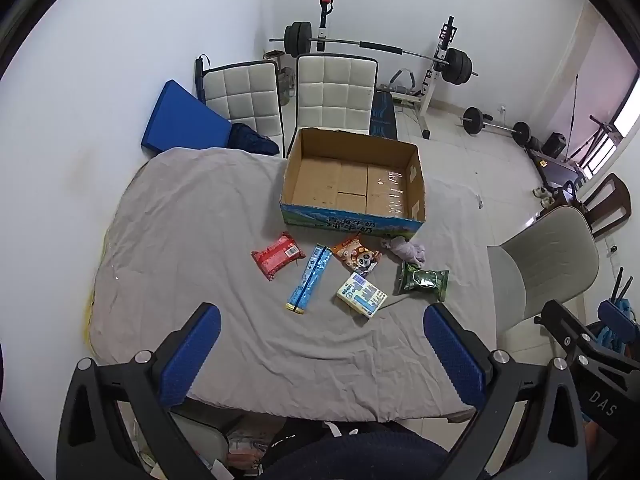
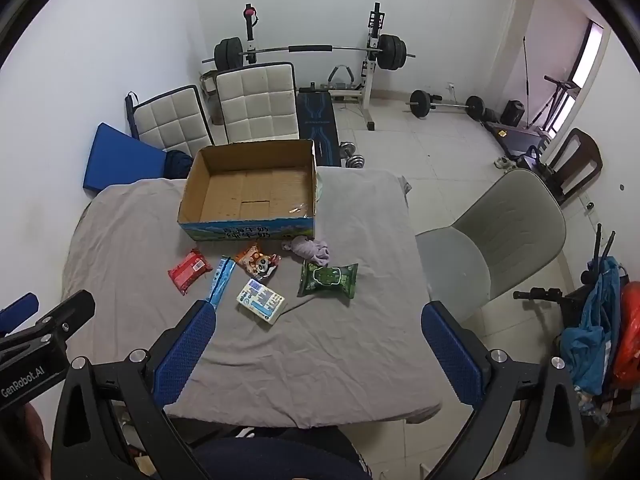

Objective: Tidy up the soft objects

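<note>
Both the left gripper [image 1: 322, 346] and right gripper [image 2: 316, 344] hover wide open and empty at lower frame. Soft packets, including the green pack [image 2: 328, 280], lie mid-frame before the empty cardboard box [image 2: 250, 188]. A shallow pinch on slick wrapping could probably let a packet slip.

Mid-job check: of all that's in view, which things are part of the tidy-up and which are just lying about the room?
For the job: cardboard box, red packet, blue tube pack, panda snack bag, white-blue pack, green packet, purple cloth, left claw, right claw.

Lying about: barbell rack, padded chairs, grey chair, blue cushion.
</note>
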The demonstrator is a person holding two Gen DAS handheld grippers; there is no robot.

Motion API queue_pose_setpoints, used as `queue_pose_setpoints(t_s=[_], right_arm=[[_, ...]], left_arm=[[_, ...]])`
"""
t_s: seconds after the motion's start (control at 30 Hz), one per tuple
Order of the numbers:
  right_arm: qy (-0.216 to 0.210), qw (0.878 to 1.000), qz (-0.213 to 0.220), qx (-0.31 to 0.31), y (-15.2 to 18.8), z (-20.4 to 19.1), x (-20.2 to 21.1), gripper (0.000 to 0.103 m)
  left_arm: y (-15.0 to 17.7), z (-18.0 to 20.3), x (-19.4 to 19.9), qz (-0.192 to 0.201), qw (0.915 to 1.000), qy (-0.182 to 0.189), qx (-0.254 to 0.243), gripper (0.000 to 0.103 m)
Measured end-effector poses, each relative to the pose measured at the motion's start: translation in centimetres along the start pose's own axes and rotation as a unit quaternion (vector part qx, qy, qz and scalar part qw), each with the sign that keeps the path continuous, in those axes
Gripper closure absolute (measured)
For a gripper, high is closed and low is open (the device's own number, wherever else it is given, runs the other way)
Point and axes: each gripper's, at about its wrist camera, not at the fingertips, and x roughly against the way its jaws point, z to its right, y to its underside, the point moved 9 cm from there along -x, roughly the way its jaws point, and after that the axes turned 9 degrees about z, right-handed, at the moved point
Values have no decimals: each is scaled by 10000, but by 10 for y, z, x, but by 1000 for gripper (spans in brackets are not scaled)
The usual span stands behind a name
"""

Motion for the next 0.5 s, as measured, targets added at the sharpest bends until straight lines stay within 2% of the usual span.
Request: queue_pose_setpoints(t_s=[0.5], right_arm=[[-128, 9999, 1, -25, 4, -3, -2, 0]], left_arm=[[0, -2, 6, 41, 10000, -66, -50, 0]])
